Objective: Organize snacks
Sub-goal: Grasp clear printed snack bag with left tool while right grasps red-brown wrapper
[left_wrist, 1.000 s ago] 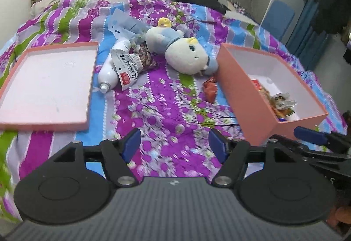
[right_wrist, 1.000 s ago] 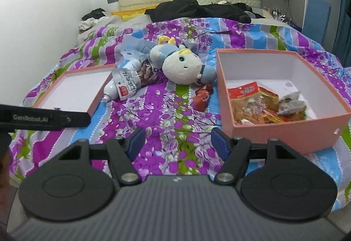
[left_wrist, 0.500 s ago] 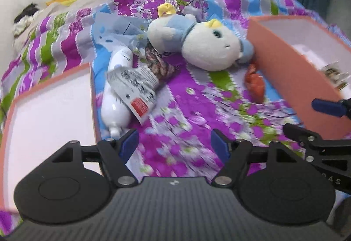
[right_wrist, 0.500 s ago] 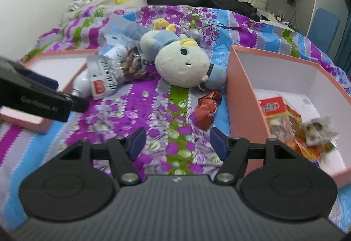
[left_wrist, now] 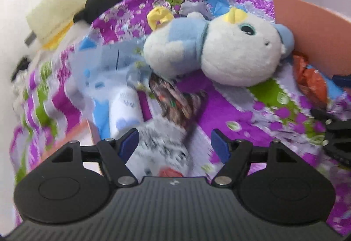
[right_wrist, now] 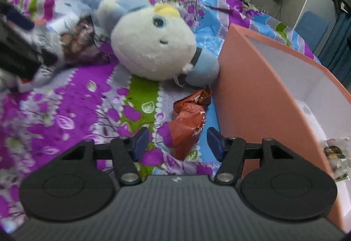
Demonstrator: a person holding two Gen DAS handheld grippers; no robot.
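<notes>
My left gripper (left_wrist: pixel 175 142) is spread wide over a grey-labelled snack bag (left_wrist: pixel 163 146) beside a white bottle (left_wrist: pixel 126 110), holding nothing. My right gripper (right_wrist: pixel 177 141) is likewise released, its 2 fingers flanking a red snack packet (right_wrist: pixel 188 122) lying just beside the pink box (right_wrist: pixel 263 96), below the plush toy (right_wrist: pixel 151 48).

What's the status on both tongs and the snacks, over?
Left tongs open over the grey-white snack packet. Right tongs open around the red snack packet beside the pink box. Plush toy just beyond, not blocking.
</notes>
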